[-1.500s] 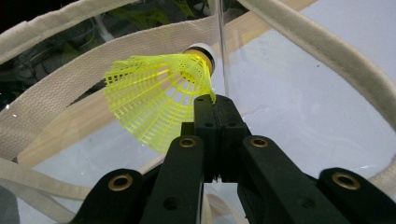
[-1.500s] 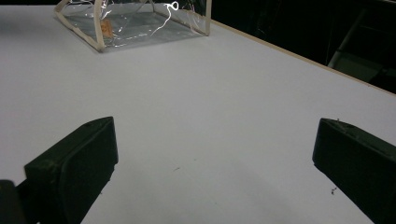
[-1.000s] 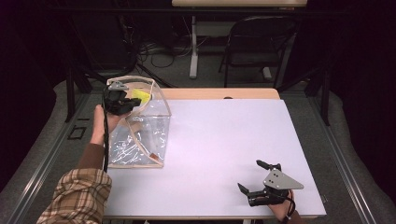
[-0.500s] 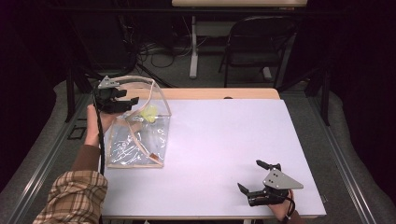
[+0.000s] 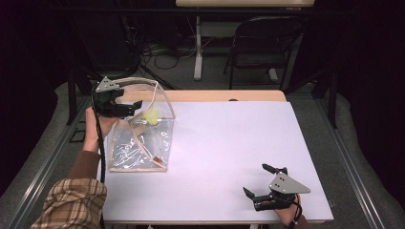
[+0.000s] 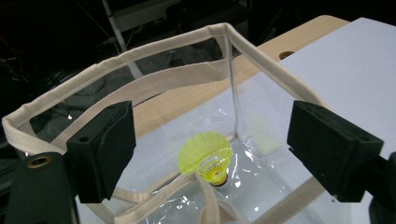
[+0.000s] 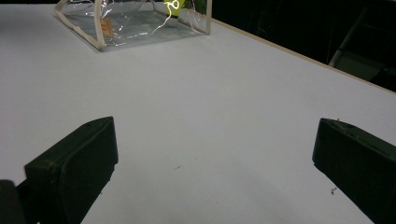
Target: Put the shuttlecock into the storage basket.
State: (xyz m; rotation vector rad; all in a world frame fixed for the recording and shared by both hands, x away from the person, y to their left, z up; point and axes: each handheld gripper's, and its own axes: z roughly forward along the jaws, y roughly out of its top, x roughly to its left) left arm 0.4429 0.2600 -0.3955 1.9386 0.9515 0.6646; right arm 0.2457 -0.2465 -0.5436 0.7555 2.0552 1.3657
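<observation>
The left claw (image 5: 125,106) hangs over the open mouth of the clear bag (image 5: 138,143), its jaws spread wide with nothing between them; they have just been opening. In the left gripper view the yellow shuttlecock (image 6: 207,156) lies loose on the bag's floor below the pads, cork end toward the camera, close to the bag's far corner seam. A second ago this claw sat lower, down inside the bag's mouth with the shuttlecock at its jaws; now it is raised and shifted toward the bag's left rim, and the shuttlecock (image 5: 152,116) rests apart from it inside.

The right claw (image 5: 264,183) is unchanged from the earlier frames: resting near the worktop's (image 5: 229,138) front right corner, jaws wide apart and empty.

The bag stands at the worktop's left edge, its cloth-trimmed rim open upward, a strap crossing inside. Between the bag and the right claw the white worktop is bare, a broad stretch. A strip of bare wood runs along the far edge.
</observation>
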